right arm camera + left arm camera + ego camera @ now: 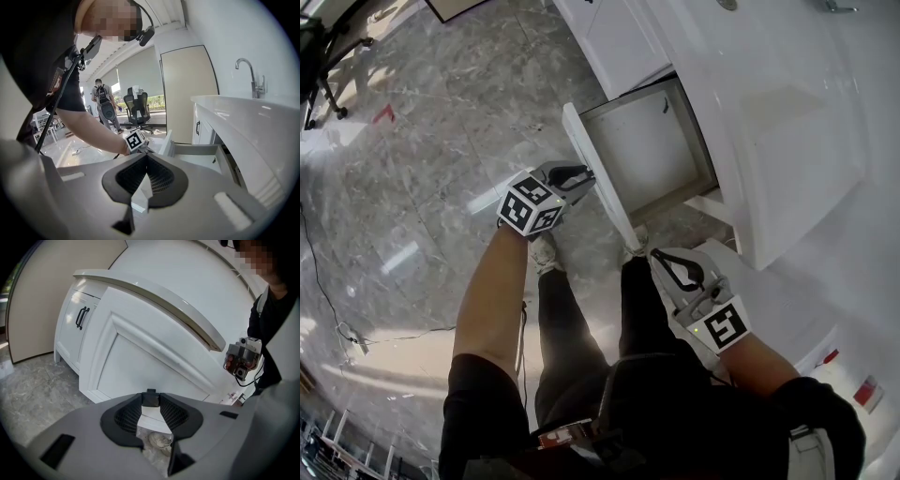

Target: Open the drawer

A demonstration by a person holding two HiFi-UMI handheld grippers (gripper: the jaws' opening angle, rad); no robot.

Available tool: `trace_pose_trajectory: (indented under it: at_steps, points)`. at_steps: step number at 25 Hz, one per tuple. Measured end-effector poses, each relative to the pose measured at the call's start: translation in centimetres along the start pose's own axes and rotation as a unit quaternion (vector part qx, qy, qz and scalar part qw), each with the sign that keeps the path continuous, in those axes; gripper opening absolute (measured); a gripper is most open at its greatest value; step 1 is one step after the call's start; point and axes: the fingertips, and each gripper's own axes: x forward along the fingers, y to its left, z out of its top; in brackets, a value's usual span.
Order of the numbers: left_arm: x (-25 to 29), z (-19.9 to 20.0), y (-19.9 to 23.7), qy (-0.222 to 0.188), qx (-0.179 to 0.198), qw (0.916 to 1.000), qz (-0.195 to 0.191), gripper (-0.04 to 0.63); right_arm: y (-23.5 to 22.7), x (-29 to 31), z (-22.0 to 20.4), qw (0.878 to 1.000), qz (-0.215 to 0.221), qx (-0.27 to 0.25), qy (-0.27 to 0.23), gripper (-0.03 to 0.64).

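The white drawer [656, 150] stands pulled out of the vanity and its inside shows bare. Its front panel [602, 187] runs slantwise across the head view. My left gripper [584, 175] is pressed to the outer face of that panel, about midway along it. In the left gripper view its jaws [150, 403] close on a small black handle [150, 398] on the drawer front [140, 357]. My right gripper [656, 255] hovers by the near end of the panel, its tips together and holding nothing. The right gripper view shows the open drawer [197, 157] from the side, beyond the right gripper [146, 158].
A white vanity top [769, 103] with a faucet [248, 70] overhangs the drawer. A cabinet door with black handles [82, 317] lies to the left. The person's legs and a shoe [546, 251] stand on the marble floor [441, 122]. An office chair [138, 110] and another person [101, 101] are far behind.
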Motion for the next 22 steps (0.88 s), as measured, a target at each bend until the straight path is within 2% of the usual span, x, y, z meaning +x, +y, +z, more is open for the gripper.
trace_pose_trajectory:
  at_steps: [5, 11, 15, 18, 22]
  points:
    - [-0.5, 0.2, -0.3, 0.009, -0.022, 0.9995, 0.023, 0.124, -0.3, -0.2, 0.9, 1.0, -0.001, 0.003, -0.005, -0.003]
    - [-3.1, 0.1, -3.1, 0.016, -0.031, 0.9993, 0.015, 0.124, -0.5, -0.7, 3.8, 1.0, 0.003, 0.004, -0.012, -0.003]
    - [-6.5, 1.3, -4.1, -0.015, -0.047, 0.998, 0.04, 0.124, -0.6, -1.2, 6.4, 1.0, 0.004, 0.001, -0.017, -0.005]
    - [-8.9, 3.0, -5.1, -0.04, -0.042, 0.9965, 0.06, 0.124, -1.0, -1.6, 8.4, 1.0, 0.001, -0.001, -0.022, -0.003]
    - [-11.5, 5.8, -7.4, -0.068, -0.038, 0.9948, 0.066, 0.115, -1.6, -2.3, 11.3, 0.999, -0.004, 0.009, -0.032, -0.003]
